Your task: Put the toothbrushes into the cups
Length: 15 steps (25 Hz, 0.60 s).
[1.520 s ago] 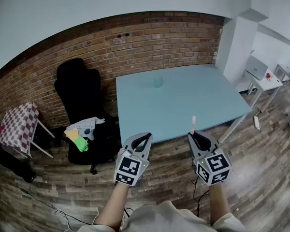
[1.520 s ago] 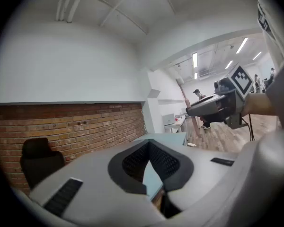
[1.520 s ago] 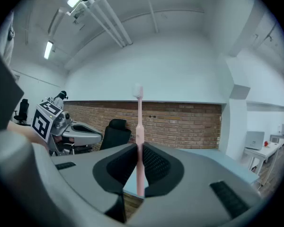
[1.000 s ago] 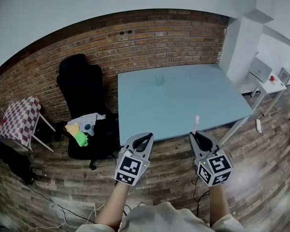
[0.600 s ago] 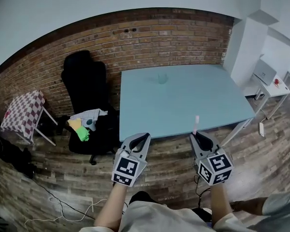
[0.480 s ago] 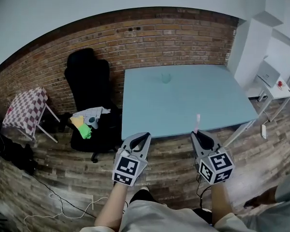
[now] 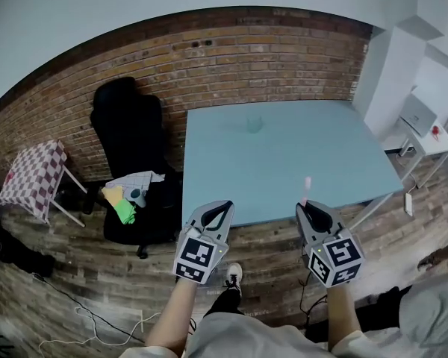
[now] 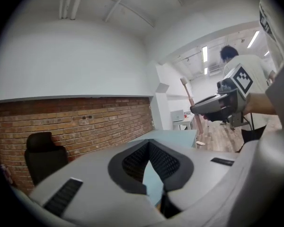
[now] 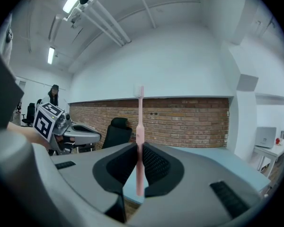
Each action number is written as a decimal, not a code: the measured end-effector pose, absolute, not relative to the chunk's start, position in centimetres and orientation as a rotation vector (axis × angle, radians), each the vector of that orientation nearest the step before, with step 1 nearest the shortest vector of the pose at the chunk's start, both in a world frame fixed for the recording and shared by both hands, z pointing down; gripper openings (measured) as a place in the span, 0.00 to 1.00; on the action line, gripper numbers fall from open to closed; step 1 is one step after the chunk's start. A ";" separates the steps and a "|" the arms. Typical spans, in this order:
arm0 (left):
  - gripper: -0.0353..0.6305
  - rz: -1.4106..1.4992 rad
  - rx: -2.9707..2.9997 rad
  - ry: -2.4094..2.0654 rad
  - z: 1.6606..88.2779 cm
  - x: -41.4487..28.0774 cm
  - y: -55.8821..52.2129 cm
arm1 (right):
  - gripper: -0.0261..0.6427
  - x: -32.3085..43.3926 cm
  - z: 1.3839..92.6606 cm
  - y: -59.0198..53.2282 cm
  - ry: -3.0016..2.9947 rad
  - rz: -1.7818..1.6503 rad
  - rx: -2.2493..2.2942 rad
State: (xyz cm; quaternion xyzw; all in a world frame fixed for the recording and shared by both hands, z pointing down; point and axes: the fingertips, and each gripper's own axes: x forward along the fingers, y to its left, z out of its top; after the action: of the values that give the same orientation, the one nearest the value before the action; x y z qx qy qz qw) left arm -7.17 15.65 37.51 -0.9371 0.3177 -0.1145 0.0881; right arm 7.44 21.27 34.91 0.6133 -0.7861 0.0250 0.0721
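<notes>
The pink toothbrush [image 9: 140, 136] stands upright, pinched between the jaws of the right gripper [image 7: 308, 209] at the lower right of the head view, short of the blue table [image 7: 343, 162]. The cup [image 7: 254, 124] sits well apart, at upper centre. The left gripper [image 7: 222, 210] has its jaws pressed together on nothing. This looks like the carry step, and next the brush needs bringing over the cup and lowering in.

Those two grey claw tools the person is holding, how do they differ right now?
The right grey gripper clamps an upright pink toothbrush, bristles up; the left grey gripper holds nothing. The left gripper's jaw tips touch; the right gripper's press on the handle. Both are two-jawed and point toward the light-blue table.
</notes>
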 end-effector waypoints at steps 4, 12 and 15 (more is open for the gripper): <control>0.06 -0.341 -2.800 0.917 37.7 -5.3 11.7 | 0.12 9.0 34.8 17.4 -2.351 0.066 1.863; 0.06 -0.333 -2.820 0.887 36.8 -2.8 3.5 | 0.12 11.7 34.1 9.8 -2.322 0.077 1.896; 0.06 -0.329 -2.827 0.880 36.8 -2.1 0.9 | 0.12 12.4 34.1 7.2 -2.313 0.083 1.900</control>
State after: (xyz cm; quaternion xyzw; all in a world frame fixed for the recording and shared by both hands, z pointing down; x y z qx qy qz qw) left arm -2.05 0.89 36.78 -0.9458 0.2946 -0.1102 0.0813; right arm 12.36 7.25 34.09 0.6329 -0.7703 0.0277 0.0734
